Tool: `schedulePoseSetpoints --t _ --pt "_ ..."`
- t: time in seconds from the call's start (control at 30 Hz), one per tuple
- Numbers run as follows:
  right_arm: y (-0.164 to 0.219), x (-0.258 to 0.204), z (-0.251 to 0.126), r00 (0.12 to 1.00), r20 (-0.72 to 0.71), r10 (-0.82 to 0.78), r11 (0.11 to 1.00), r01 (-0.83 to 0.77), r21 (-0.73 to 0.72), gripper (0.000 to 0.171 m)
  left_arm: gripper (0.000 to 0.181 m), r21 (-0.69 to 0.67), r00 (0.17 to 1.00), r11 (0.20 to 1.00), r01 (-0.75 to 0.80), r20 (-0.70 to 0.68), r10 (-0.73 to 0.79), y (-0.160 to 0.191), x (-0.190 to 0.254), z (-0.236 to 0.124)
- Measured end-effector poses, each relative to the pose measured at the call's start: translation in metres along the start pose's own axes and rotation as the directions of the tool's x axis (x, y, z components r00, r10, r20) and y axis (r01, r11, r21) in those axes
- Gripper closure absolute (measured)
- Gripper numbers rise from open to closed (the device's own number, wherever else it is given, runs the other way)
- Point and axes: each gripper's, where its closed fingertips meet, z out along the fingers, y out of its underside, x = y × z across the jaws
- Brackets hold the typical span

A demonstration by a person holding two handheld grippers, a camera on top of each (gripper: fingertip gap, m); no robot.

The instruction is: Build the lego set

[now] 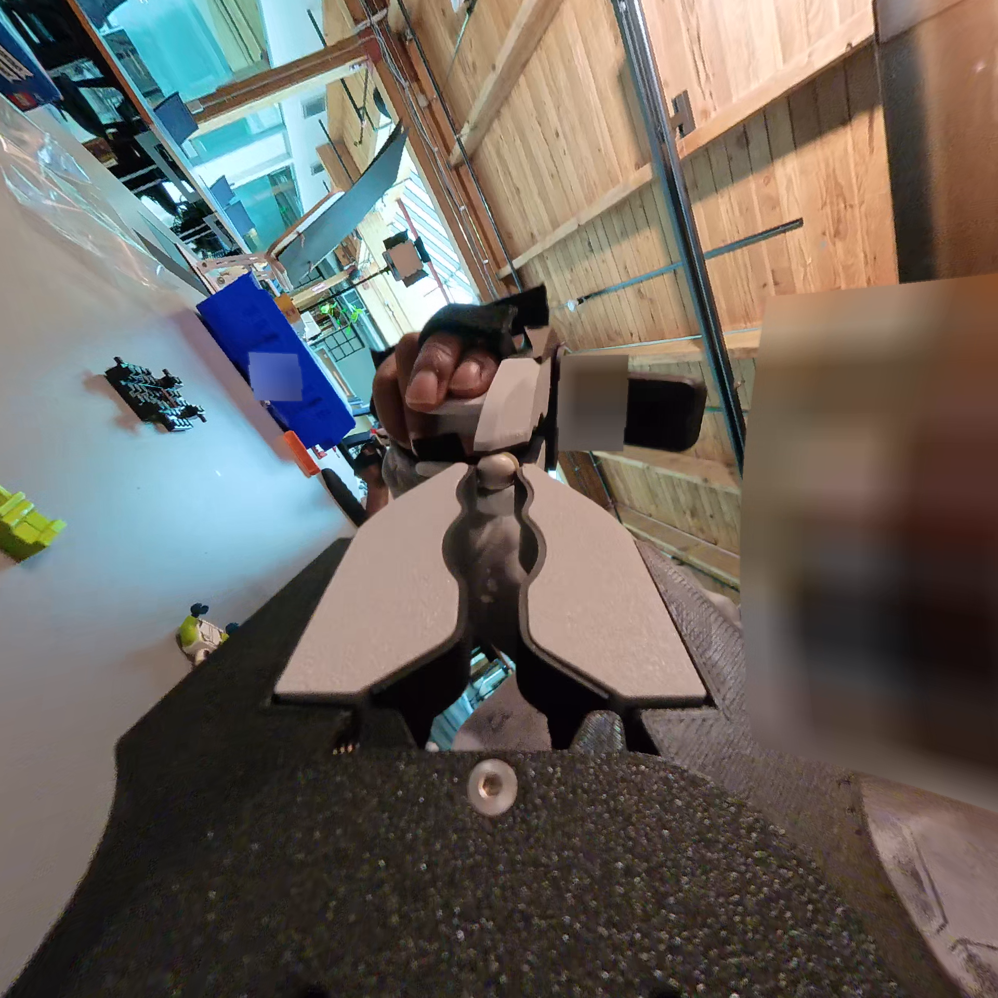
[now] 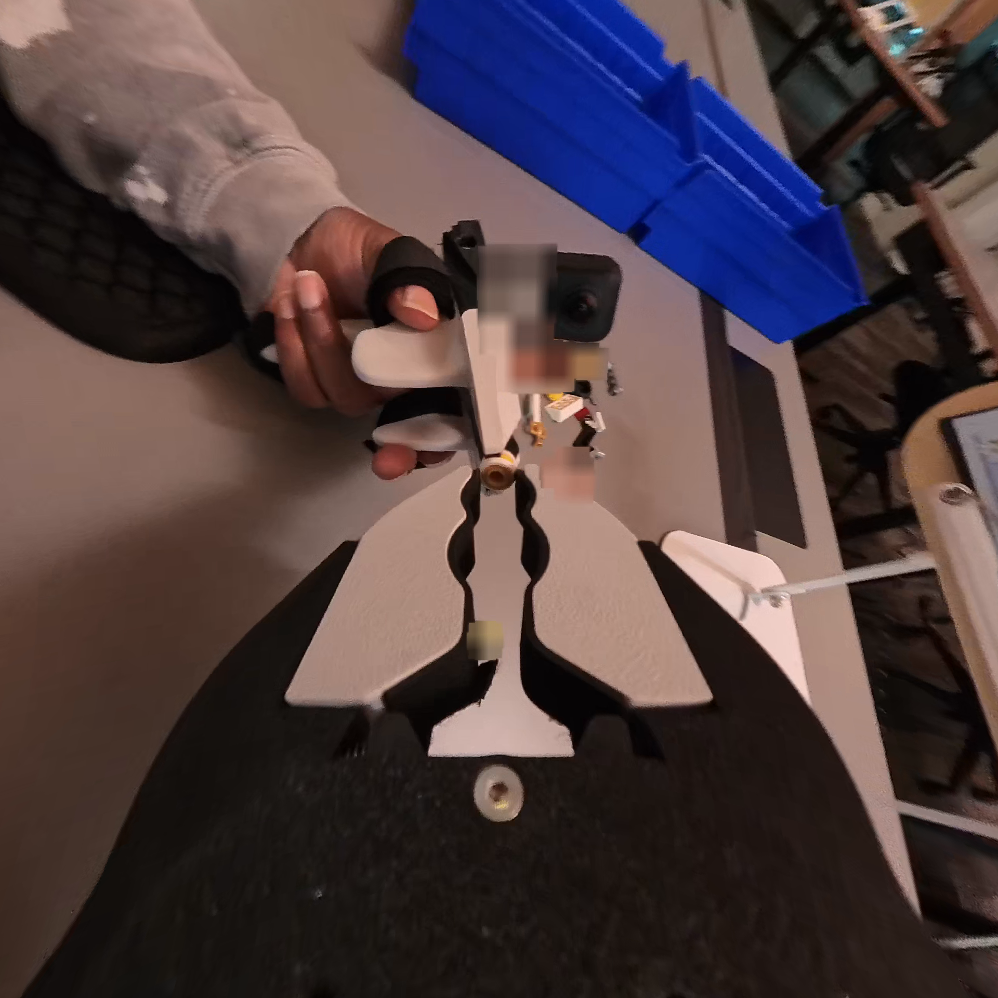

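Note:
My left gripper (image 1: 494,478) is nearly shut on a small beige round Lego piece (image 1: 498,469) at its tips. My right gripper (image 2: 497,480) is nearly shut on a small round tan piece (image 2: 497,475) with white and yellow on it. The two grippers point at each other, tip to tip, above the table. I cannot tell whether they hold one piece or two pressed together. A black Lego chassis (image 1: 147,397) lies on the white table (image 1: 135,513). Loose Lego parts (image 2: 572,418) lie beyond the right gripper's tips.
Lime green bricks (image 1: 24,521) and a small lime-and-white part (image 1: 202,633) lie on the table. Blue bins (image 1: 275,356) (image 2: 621,135) stand along its far edge, with an orange piece (image 1: 299,454) beside them. A white stand (image 2: 729,583) is at the right. My left and right fingertips are right by each other.

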Motion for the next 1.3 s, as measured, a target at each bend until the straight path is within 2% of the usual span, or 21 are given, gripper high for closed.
schedulePoseSetpoints --t 0.17,0.4,0.5,0.6,0.77,0.93,1.1,1.23,1.3 --pt "0.000 -0.003 0.000 0.995 0.091 -0.027 1.000 0.027 -0.005 0.159 0.169 -0.014 1.000 1.000 -0.008 0.003 0.008 0.002 0.000 0.000" --pt "0.002 -0.005 0.000 0.994 0.107 -0.016 1.000 0.017 -0.005 0.159 0.169 -0.018 1.000 1.000 -0.014 0.018 0.014 0.003 -0.002 0.002" --pt "0.003 0.000 0.002 0.997 0.061 0.040 0.999 -0.040 -0.007 0.159 0.169 0.006 0.998 0.999 -0.039 0.040 0.039 -0.001 -0.003 0.000" --pt "0.006 0.003 -0.003 0.985 0.026 0.168 0.986 -0.168 0.013 0.150 0.169 0.034 0.994 0.997 -0.070 0.091 0.067 -0.009 -0.008 -0.005" --pt "0.056 -0.015 -0.010 0.922 -0.070 0.382 0.915 -0.388 -0.115 0.144 0.169 0.027 0.970 0.987 -0.160 0.192 0.152 -0.018 -0.013 -0.013" --pt "0.101 -0.061 -0.012 0.778 -0.152 0.609 0.749 -0.628 -0.212 0.142 0.169 0.017 0.955 0.984 -0.178 0.242 0.169 -0.020 -0.020 -0.015" --pt "0.109 -0.085 -0.005 0.732 -0.230 0.641 0.693 -0.681 -0.236 0.139 0.169 0.021 0.955 0.984 -0.174 0.246 0.164 -0.022 -0.021 -0.017" --pt "0.115 -0.083 0.001 0.723 -0.305 0.620 0.671 -0.690 -0.271 0.140 0.169 0.006 0.952 0.983 -0.185 0.249 0.178 -0.020 -0.020 -0.016" --pt "0.115 -0.085 0.006 0.715 -0.294 0.634 0.656 -0.699 -0.286 0.142 0.169 -0.003 0.948 0.981 -0.195 0.255 0.189 -0.019 -0.020 -0.016"
